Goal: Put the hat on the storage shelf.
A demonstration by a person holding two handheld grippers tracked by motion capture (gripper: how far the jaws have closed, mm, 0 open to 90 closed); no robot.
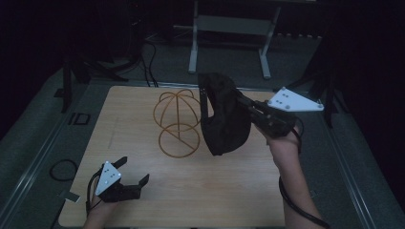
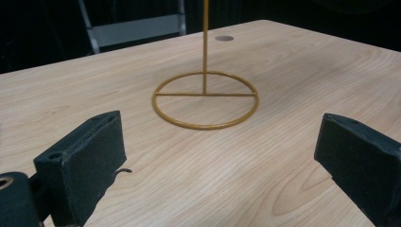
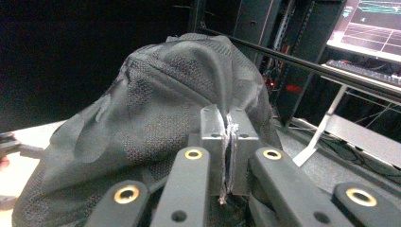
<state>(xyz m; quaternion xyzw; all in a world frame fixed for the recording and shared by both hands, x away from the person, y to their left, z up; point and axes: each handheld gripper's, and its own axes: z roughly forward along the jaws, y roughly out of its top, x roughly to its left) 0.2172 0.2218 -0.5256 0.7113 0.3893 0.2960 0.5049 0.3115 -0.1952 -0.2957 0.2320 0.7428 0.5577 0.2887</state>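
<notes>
The high view is dim and slightly soft, with the surroundings falling off to near black; only the table (image 1: 143, 191) catches a muted, even light and shadows on it are faint. The left gripper view is much brighter, the wood grain sharp, while its jaws at the bottom are a little blurred. The right gripper view is dark at the left, with a glowing screen (image 3: 373, 23) at the upper right.

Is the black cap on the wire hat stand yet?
Not yet. The right gripper holds the black cap aloft beside the bare wire hat stand.
</notes>
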